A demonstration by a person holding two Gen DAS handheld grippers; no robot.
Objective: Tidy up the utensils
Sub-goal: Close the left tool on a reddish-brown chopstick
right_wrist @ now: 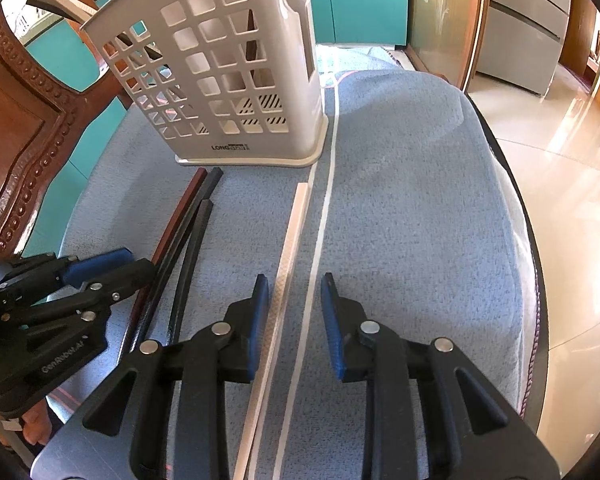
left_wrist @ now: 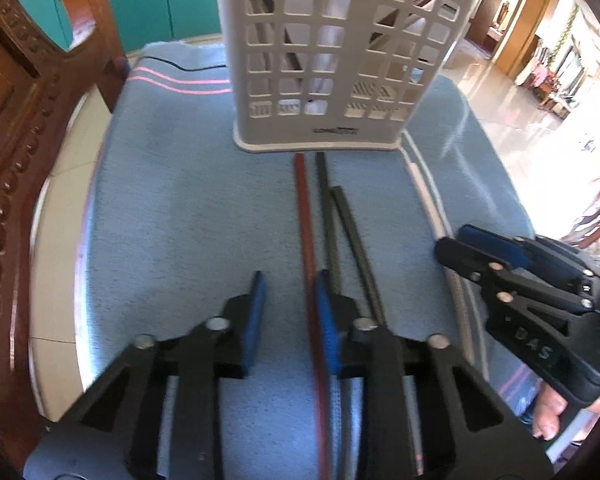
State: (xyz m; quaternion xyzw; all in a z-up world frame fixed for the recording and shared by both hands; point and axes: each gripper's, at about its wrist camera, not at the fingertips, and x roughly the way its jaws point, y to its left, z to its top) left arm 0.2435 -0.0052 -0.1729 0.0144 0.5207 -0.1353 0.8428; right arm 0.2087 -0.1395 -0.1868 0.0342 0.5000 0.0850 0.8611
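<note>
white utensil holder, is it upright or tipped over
Upright. The white utensil holder stands on its flat base on the blue cloth, open top up, with a few sticks already leaning inside behind the grid.

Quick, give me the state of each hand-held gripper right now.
Left hand-held gripper: open, holding nothing, red-brown chopstick between its fingers.
Right hand-held gripper: open, holding nothing, over the white chopstick.
</note>
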